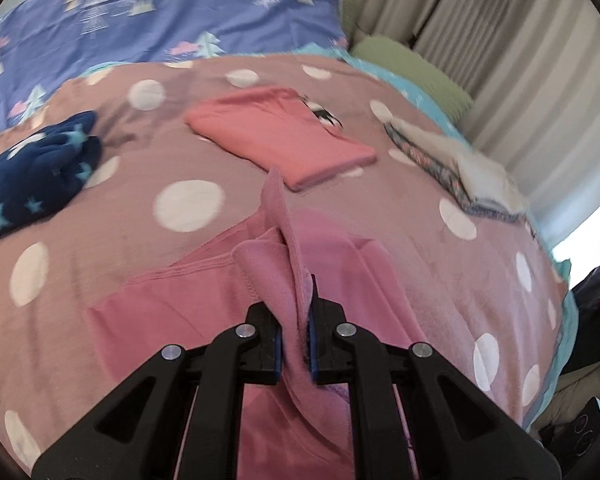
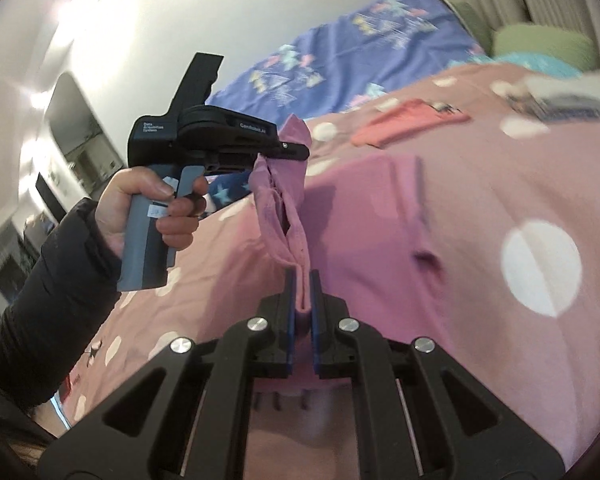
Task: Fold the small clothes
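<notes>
Both ends of the pink garment (image 1: pixel 204 312) are pinched up off the bed (image 1: pixel 188 204): the left hand-held gripper (image 1: pixel 296 320) is clenched on one bunched edge, and the right hand-held gripper (image 2: pixel 303 304) on another. Tip for this step: keep the held edge taut and level, carry it over toward 12 o'clock, and lay it flat short of the folded coral piece (image 1: pixel 280 136) before letting go, so no creases get trapped.
</notes>
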